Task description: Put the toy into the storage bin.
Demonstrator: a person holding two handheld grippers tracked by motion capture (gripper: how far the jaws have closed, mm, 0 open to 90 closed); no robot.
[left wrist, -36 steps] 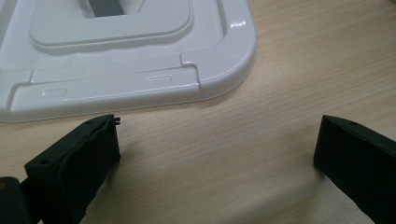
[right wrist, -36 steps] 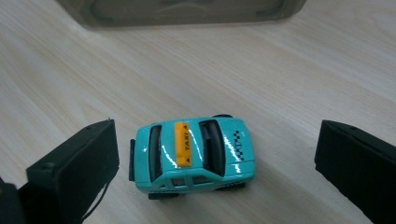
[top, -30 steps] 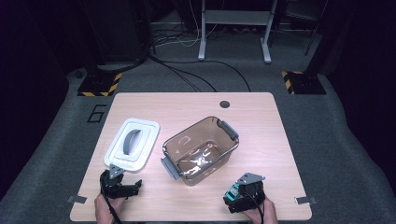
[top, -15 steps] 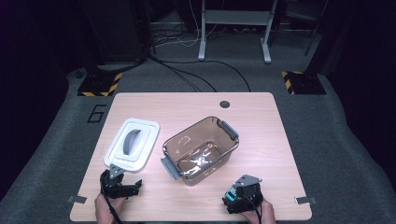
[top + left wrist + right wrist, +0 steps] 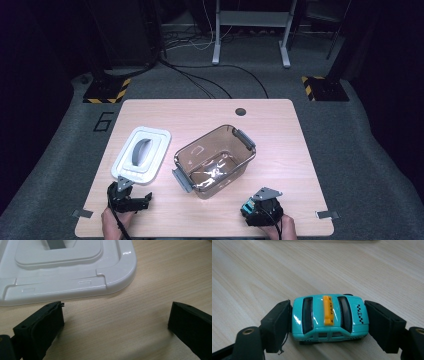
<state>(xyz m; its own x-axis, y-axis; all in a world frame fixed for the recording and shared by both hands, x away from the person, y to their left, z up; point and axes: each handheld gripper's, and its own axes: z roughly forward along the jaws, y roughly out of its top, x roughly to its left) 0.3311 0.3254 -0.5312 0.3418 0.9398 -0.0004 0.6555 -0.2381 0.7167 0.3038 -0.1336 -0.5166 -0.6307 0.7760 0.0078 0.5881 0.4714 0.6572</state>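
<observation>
A teal toy taxi (image 5: 330, 316) with a yellow roof sign stands on the wooden table, and my right gripper (image 5: 328, 315) is shut on it, one black jaw at each end. In the high view that gripper (image 5: 256, 208) rests near the table's front edge at the right, with the taxi (image 5: 248, 206) a teal patch at its tip. My left gripper (image 5: 131, 200) lies at the front left, open. Its jaws (image 5: 116, 310) hold nothing and sit just short of the white lid's (image 5: 67, 267) near edge.
A clear brownish plastic bin (image 5: 215, 165) with grey handles stands empty mid-table, between the two grippers and farther back. The white lid (image 5: 141, 155) with its grey handle lies flat left of it. The table (image 5: 280, 135) has a small round hole at the back.
My right gripper has drifted slightly toward the front edge with the taxi in it. The left gripper, lid and bin stay where they were.
</observation>
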